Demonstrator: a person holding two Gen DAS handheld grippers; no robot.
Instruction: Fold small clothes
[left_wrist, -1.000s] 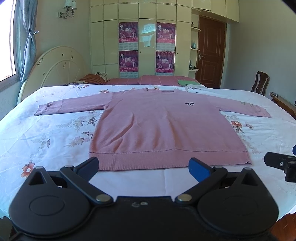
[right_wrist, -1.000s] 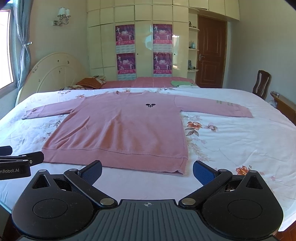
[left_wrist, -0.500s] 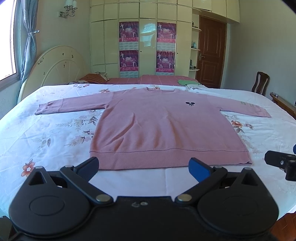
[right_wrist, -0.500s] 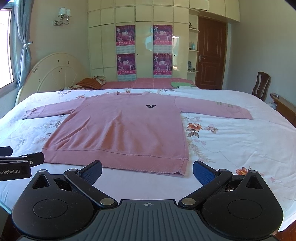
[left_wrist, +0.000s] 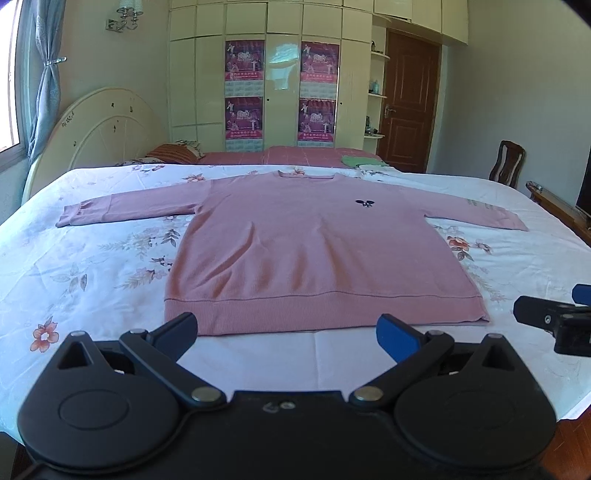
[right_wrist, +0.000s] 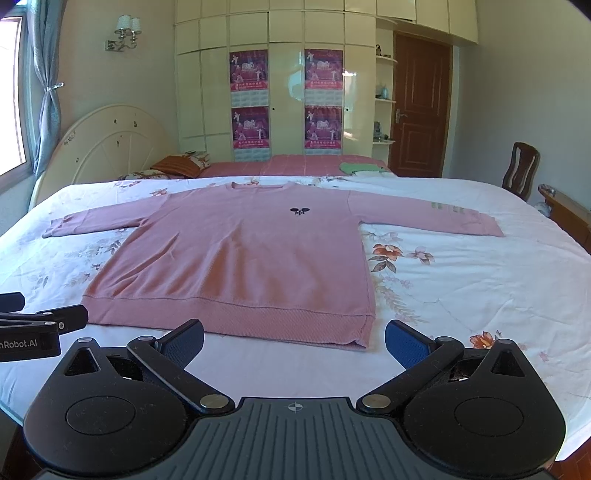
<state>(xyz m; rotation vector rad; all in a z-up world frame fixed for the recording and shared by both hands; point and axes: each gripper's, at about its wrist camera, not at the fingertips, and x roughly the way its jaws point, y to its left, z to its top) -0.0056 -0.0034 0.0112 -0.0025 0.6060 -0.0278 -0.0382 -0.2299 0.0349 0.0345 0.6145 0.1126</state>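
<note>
Nothing has visibly moved: both the left gripper and right gripper hover with fingers spread wide before the pink sweater, seemingly flat on the bed.

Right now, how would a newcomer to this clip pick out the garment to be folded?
Start at the big bed under the white floral bedsheet. Spread flat across its middle lies a pink long-sleeved knit sweater, sleeves stretched out sideways. A small dark emblem on its chest marks it; the folded green cloth behind is much smaller.
</note>
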